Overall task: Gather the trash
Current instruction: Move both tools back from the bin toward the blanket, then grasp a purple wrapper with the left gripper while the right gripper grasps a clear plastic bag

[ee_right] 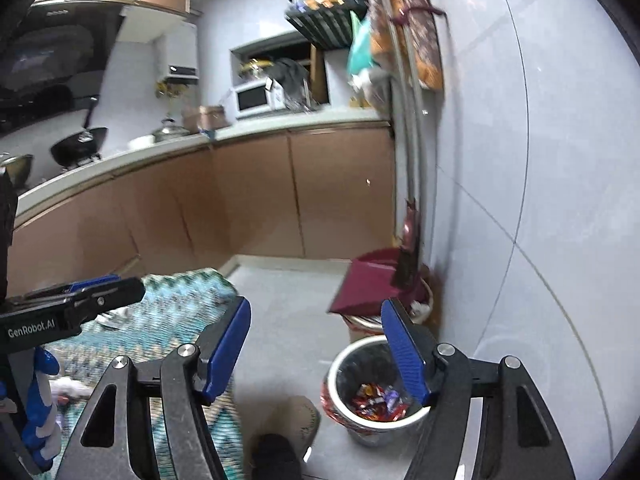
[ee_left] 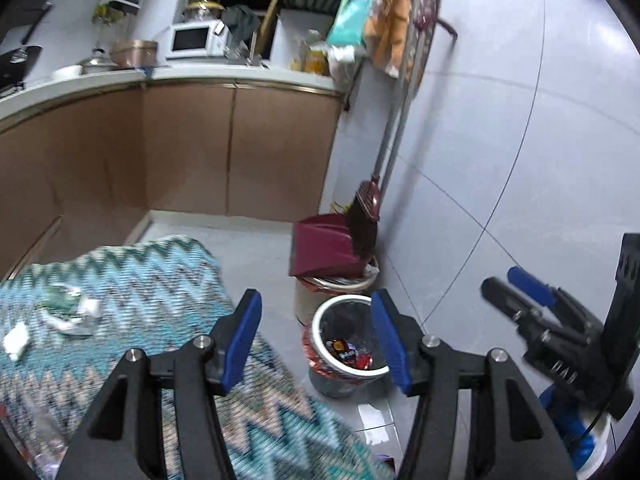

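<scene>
A white-rimmed trash bin [ee_left: 333, 385] [ee_right: 368, 435] stands on the floor beside the table, with colourful wrappers [ee_left: 349, 354] [ee_right: 378, 400] inside. On the teal zigzag tablecloth [ee_left: 160, 280] [ee_right: 176, 304] lie a crumpled clear wrapper [ee_left: 66, 308] and a white paper scrap [ee_left: 16, 340]. My left gripper [ee_left: 316, 320] [ee_right: 100, 292] is open above the table's corner and the bin, with nothing between its blue pads. My right gripper [ee_right: 316, 328] [ee_left: 516, 292] is open too, held above the floor near the bin, and holds nothing.
A maroon dustpan [ee_left: 324, 248] and broom [ee_left: 364, 220] rest on a second bin [ee_left: 312, 296] against the tiled wall. Brown cabinets [ee_left: 180, 148] run under a cluttered counter behind. A person's shoe [ee_right: 298, 416] is on the floor by the bin.
</scene>
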`<state>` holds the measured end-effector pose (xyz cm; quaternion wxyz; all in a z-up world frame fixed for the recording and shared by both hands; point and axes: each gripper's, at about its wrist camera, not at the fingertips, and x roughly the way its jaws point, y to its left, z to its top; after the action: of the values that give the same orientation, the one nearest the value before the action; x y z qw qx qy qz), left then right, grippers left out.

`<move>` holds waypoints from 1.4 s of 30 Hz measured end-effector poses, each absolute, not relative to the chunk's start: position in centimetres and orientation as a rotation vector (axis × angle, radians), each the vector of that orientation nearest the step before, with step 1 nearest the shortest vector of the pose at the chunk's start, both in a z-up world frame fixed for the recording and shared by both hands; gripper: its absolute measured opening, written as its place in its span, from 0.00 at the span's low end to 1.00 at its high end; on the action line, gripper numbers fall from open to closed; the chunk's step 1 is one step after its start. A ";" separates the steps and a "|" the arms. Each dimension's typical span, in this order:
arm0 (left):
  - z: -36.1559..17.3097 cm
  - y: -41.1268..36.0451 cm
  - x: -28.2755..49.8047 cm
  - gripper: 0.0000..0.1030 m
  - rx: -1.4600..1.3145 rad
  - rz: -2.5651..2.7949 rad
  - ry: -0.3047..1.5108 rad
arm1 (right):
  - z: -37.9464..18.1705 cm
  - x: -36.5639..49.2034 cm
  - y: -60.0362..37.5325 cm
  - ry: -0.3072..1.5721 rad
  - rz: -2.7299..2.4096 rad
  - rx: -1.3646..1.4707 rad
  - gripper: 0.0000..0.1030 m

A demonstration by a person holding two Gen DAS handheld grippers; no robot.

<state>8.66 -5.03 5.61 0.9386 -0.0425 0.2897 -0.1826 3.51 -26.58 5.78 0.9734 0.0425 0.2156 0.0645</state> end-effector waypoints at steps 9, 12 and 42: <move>7.7 3.0 0.7 0.54 -0.087 -0.281 0.492 | 10.1 -1.7 -22.6 0.343 0.233 0.049 0.69; 7.9 5.7 -1.9 0.54 -0.092 -0.245 0.473 | 11.0 -3.1 -21.1 0.324 0.278 0.040 0.69; -4.3 17.5 -9.5 0.60 -0.036 -0.177 0.601 | 4.4 -0.2 -9.0 0.547 0.663 -0.023 0.71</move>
<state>-9.53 17.45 -4.33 0.9512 -0.0176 0.2956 -0.0868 -0.18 -8.98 4.36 0.9090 -0.0112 0.2651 0.3213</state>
